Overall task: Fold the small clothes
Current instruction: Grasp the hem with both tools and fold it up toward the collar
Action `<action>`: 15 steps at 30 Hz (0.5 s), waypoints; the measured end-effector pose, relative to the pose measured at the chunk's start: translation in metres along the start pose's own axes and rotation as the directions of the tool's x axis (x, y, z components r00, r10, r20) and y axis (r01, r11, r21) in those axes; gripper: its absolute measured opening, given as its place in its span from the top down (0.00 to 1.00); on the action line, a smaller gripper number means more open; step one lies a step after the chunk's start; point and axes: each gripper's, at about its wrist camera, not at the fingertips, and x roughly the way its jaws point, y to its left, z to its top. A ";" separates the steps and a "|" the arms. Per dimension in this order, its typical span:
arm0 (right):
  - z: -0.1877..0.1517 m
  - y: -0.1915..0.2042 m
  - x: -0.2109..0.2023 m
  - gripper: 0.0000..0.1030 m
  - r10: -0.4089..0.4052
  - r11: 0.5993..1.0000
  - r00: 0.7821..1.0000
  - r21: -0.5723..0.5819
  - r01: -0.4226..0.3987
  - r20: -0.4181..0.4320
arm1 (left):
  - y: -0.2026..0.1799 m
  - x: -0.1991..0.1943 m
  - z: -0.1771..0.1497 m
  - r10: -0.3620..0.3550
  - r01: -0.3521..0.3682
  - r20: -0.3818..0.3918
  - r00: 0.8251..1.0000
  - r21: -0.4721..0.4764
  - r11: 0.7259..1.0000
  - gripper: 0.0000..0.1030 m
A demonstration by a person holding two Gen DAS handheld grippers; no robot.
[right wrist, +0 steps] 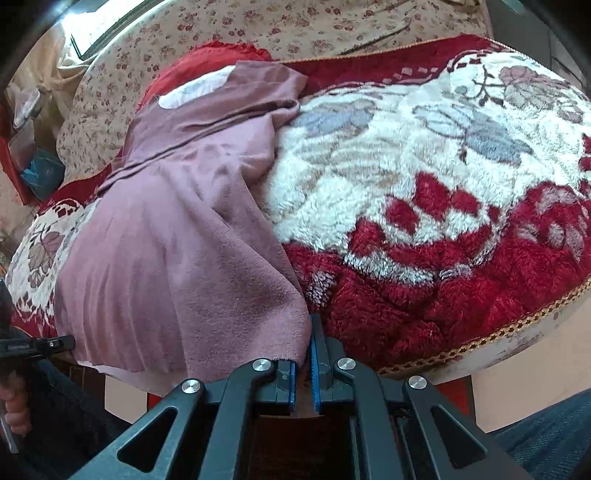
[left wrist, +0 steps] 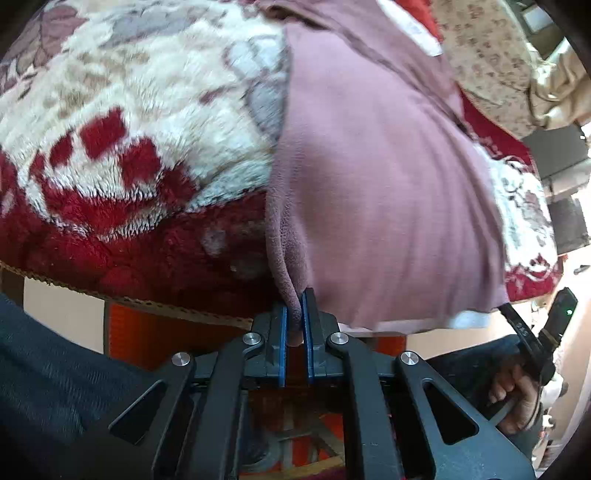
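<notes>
A dusty-pink garment [left wrist: 384,192] lies lengthwise on a red and cream plush blanket [left wrist: 122,122], its near hem hanging at the blanket's front edge. My left gripper [left wrist: 295,314] is shut on the hem's left corner, with cloth pinched between the blue pads. In the right wrist view the same garment [right wrist: 173,236] stretches away to a white inner collar patch [right wrist: 199,88]. My right gripper [right wrist: 304,354] is shut on the hem's right corner. The other gripper's tip shows at the far side of the hem in each view.
A floral cream sheet [right wrist: 295,29] covers the surface behind the blanket. The blanket's braided front edge [right wrist: 480,339] overhangs a pale base. An orange-red panel [left wrist: 125,332] sits below the edge. The person's hand [left wrist: 517,398] and dark-clothed legs are close by.
</notes>
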 end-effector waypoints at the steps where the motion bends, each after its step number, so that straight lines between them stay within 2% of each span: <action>1: 0.000 0.002 -0.005 0.95 0.002 1.000 1.000 -0.007 -0.002 0.015 | -0.003 -0.009 -0.002 -0.014 0.014 0.017 1.000 0.003 1.000 0.94; 4: 0.002 0.012 -0.027 0.99 -0.017 0.998 0.996 -0.064 0.023 0.092 | -0.012 -0.028 -0.006 -0.079 0.078 0.046 0.996 0.023 0.997 0.95; 7: 0.004 0.018 -0.052 0.99 0.011 0.996 0.987 -0.084 0.002 0.161 | -0.020 -0.057 -0.011 -0.161 0.157 0.111 0.981 0.046 0.987 0.95; 11: 0.005 0.030 -0.090 0.99 0.005 0.990 0.967 -0.138 0.031 0.256 | -0.012 -0.097 -0.013 -0.218 0.214 0.219 0.951 0.038 0.976 0.95; 15: 0.004 0.039 -0.110 0.99 -0.027 0.981 0.953 -0.174 0.083 0.301 | -0.007 -0.106 -0.010 -0.248 0.252 0.252 0.935 0.018 0.968 0.95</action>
